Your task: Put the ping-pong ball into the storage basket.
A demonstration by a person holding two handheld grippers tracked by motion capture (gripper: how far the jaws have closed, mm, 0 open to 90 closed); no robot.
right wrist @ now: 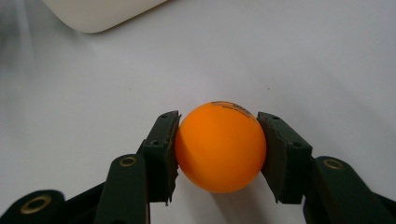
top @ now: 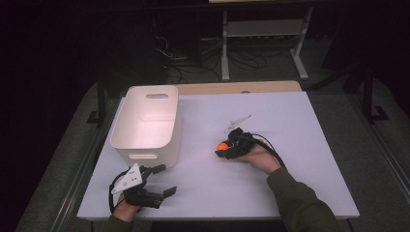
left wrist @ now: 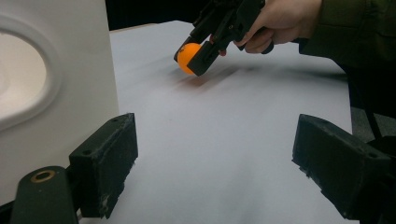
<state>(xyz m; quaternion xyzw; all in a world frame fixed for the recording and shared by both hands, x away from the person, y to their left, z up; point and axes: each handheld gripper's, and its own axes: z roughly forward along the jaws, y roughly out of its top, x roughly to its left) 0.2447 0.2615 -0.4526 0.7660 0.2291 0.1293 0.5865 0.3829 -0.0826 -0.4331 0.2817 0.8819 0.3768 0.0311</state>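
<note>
An orange ball (right wrist: 219, 147) sits squeezed between the two black pads of my right gripper (right wrist: 218, 154), which is shut on it just above the white table. From above, the ball (top: 222, 146) is near the table's middle with the right gripper (top: 224, 149) pointing left. The left gripper view has the same ball (left wrist: 187, 57) held off the surface in the far gripper's jaws. My left gripper (top: 164, 180) rests near the front left edge, beside the white bin (top: 145, 121), open with nothing between its fingers (left wrist: 108, 163).
The white bin's wall (left wrist: 56, 79) with a handle cutout stands close on the left of the left gripper. A small white piece (top: 240, 121) lies on the table behind the right hand. Bare table (top: 300, 159) stretches to the right.
</note>
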